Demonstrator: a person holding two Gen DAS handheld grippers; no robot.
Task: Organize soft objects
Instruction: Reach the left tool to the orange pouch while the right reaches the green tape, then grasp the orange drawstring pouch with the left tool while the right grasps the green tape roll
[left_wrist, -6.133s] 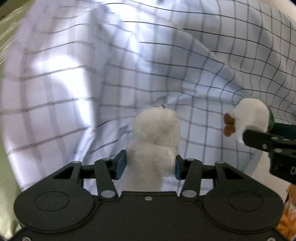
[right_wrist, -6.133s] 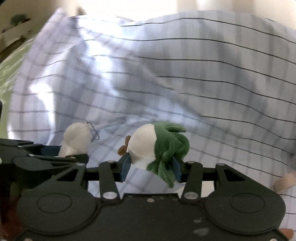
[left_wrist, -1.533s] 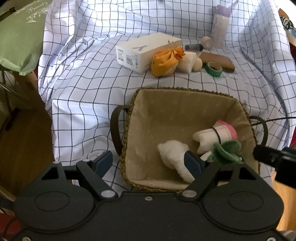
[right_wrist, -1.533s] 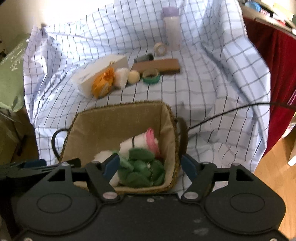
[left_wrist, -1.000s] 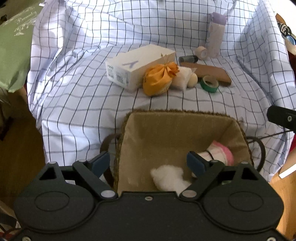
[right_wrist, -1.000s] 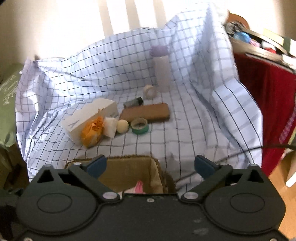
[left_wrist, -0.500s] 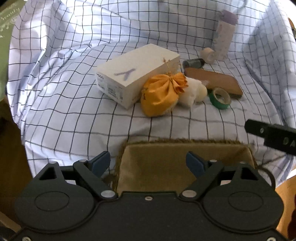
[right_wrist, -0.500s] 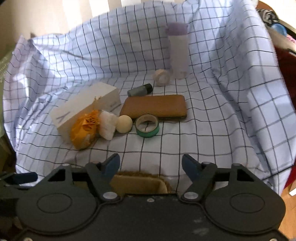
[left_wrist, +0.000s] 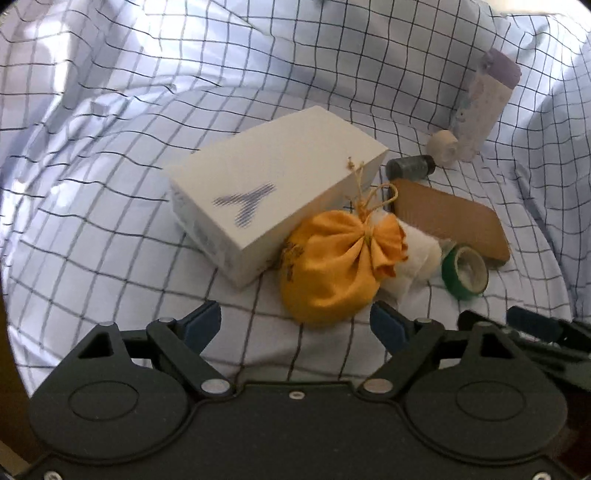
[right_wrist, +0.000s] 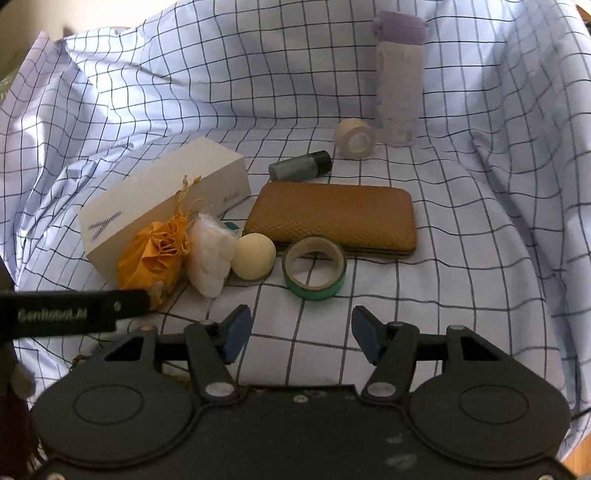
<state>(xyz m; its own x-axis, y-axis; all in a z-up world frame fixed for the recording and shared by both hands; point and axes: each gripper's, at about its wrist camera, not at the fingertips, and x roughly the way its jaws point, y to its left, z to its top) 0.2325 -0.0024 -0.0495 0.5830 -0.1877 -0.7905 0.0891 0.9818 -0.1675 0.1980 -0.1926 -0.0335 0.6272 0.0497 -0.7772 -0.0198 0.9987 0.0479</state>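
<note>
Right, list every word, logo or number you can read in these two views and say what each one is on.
"Genrobot.ai", roughly; blurred white lettering on the left gripper's black finger, seen in the right wrist view.
Purple Y-shaped mark, not letters, on top of the white box.
Fine print on the white box's end face: too small and blurred to read.
Pale pattern on the purple-capped bottle: not legible.

This looks like a home, a lived-in room and no workshop or lab. A rumpled white checked cloth (right_wrist: 461, 206) is draped over a soft, sagging surface and rises behind like a backrest. On it lie small household things: a white carton (left_wrist: 273, 188), an orange drawstring pouch (left_wrist: 332, 269), a brown zip case (right_wrist: 332, 218), a roll of green tape (right_wrist: 314, 273) and a lilac-capped bottle (right_wrist: 400, 77).
</note>
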